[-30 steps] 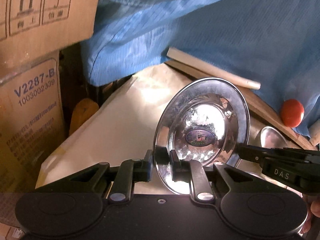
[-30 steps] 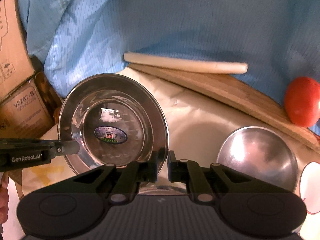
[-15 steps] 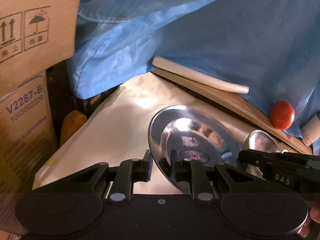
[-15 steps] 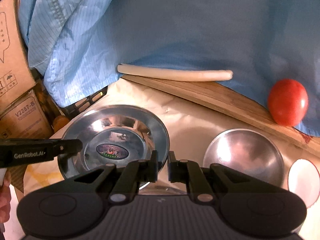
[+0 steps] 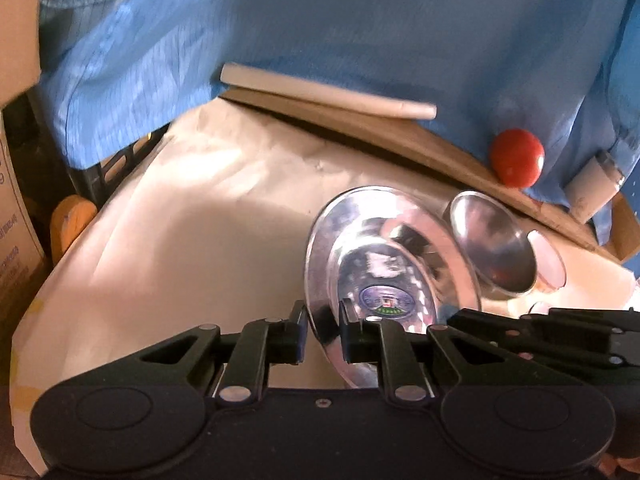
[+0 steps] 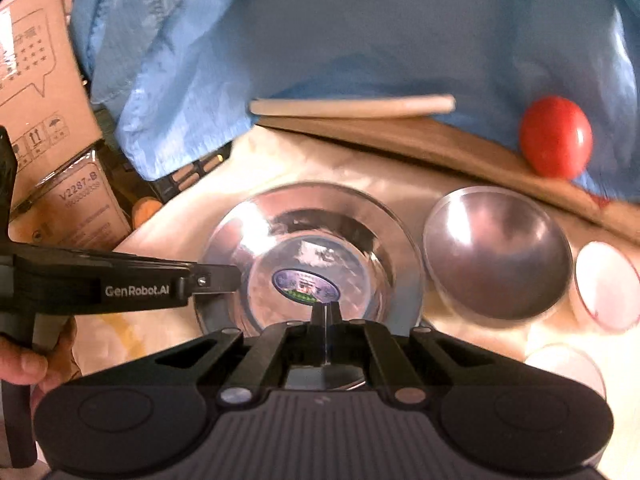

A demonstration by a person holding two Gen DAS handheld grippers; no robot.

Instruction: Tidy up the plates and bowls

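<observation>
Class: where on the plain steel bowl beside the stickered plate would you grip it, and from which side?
Pinch the steel bowl at its thin near rim, coming from above: it sits upright and open, its rounded wall offers no flat hold, and the plate crowds its left.

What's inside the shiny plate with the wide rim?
A round blue sticker sits in the middle of the steel plate, plus bright reflections. No food shows. The black tongs cover the plate's near edge, so that part stays hidden.

One steel plate [image 6: 320, 240], one steel bowl [image 6: 496, 252], one tomato [image 6: 556, 142], two white cups [image 6: 606, 284], two grippers [image 6: 327, 312], two cardboard boxes [image 6: 36, 80].
</observation>
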